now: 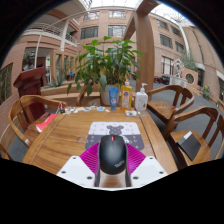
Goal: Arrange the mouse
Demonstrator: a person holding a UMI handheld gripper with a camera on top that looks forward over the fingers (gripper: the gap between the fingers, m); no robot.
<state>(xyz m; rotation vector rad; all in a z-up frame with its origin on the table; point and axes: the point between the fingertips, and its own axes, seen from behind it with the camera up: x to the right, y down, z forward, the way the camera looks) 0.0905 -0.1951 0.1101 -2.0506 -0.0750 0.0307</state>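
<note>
A sunlit courtyard with brick buildings surrounds my wooden table (70,140); my gripper (112,160) is closed on the black mouse (113,153), potted plant (105,65) beyond.

A wooden table (70,135) bears bottles (141,100) and a potted plant (103,65), chairs (197,135) around it.

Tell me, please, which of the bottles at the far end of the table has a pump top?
The white bottle, rightmost of the group by the plant, has the pump top. The orange bottle beside it carries a plain cap. The gripper holds the mouse.
</note>
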